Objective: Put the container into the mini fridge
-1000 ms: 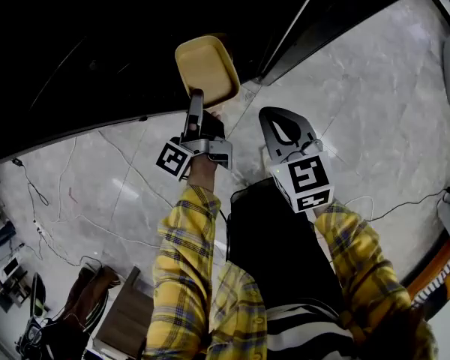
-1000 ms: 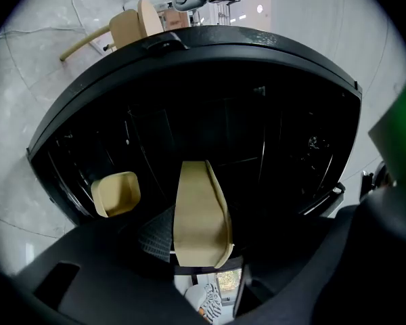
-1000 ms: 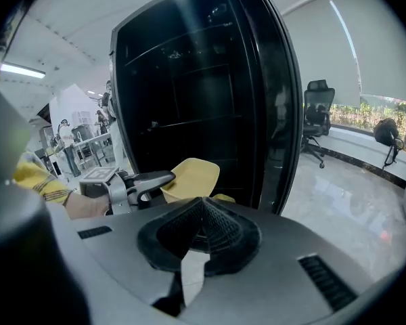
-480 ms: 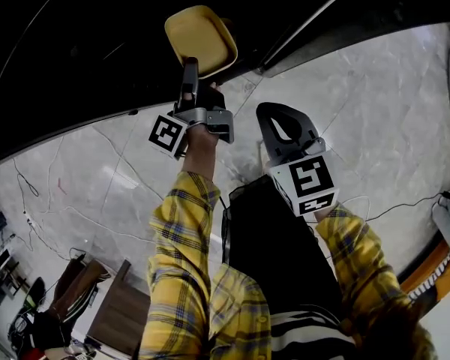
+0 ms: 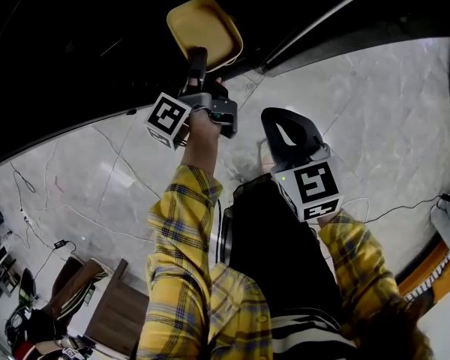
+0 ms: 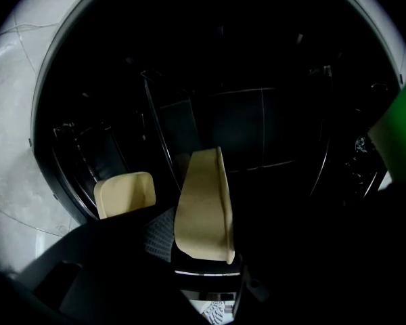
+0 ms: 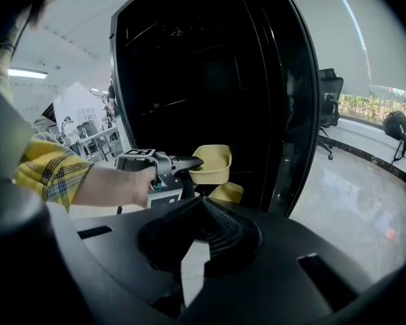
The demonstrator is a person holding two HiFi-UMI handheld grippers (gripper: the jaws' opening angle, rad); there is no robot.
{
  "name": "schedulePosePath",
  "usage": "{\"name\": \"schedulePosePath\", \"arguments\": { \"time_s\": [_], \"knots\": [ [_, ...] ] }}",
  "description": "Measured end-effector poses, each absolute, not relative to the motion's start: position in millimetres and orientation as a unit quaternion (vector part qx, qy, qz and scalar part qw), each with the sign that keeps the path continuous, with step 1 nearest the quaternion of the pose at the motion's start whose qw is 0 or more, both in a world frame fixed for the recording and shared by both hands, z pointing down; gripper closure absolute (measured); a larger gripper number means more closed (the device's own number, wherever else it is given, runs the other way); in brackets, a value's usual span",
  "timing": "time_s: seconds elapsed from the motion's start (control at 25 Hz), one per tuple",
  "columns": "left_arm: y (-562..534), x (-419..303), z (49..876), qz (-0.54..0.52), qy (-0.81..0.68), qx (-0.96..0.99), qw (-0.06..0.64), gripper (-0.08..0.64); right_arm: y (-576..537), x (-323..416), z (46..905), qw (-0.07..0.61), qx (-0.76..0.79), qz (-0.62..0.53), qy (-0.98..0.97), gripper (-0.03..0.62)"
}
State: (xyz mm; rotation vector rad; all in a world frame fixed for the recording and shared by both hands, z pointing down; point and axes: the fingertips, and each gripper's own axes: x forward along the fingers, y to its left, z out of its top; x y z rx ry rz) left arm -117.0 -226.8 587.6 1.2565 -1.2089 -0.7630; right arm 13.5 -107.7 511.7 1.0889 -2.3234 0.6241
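Observation:
A cream-yellow container (image 5: 205, 30) is gripped by its near rim in my left gripper (image 5: 198, 60), whose jaws have just closed a little further on it. In the left gripper view the container (image 6: 203, 208) stands edge-on between the dark jaws, in front of the mini fridge's black interior (image 6: 257, 127) with its wire shelves. From the right gripper view I see the left gripper (image 7: 183, 164) holding the container (image 7: 212, 162) at the open fridge (image 7: 210, 73). My right gripper (image 5: 289, 135) hangs lower, beside the left, shut and empty.
A second cream shape (image 6: 125, 193) lies low in the fridge; container or reflection, I cannot tell. The fridge door (image 7: 294, 100) stands open on the right. Cables (image 5: 37, 208) trail over the marble floor (image 5: 375, 103). A wooden piece (image 5: 124, 317) and an office chair (image 7: 328, 93) stand nearby.
My left gripper has carried the container farther toward the dark fridge, upward in the head view. The right gripper has barely shifted.

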Motion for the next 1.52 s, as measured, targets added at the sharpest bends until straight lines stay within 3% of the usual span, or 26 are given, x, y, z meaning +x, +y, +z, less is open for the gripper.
{"name": "schedulePosePath", "arguments": {
  "time_s": [0.52,0.8,1.12,1.36,1.52],
  "knots": [
    [-245,-102,585,-0.35,-0.495,0.515,0.606,0.327,-103,17,507,0.248,0.395,0.223,-0.856,0.566],
    [-238,-96,570,-0.368,-0.464,0.541,0.597,0.22,-103,24,505,0.244,0.399,0.221,-0.856,0.566],
    [-195,-98,560,-0.358,-0.465,0.565,0.58,0.213,-96,20,495,0.235,0.405,0.221,-0.856,0.566],
    [-172,-92,562,-0.214,-0.514,0.657,0.507,0.213,-97,23,497,0.239,0.406,0.223,-0.853,0.566],
    [-164,-86,559,-0.027,-0.554,0.75,0.362,0.215,-99,26,499,0.238,0.41,0.228,-0.85,0.566]
  ]
}}
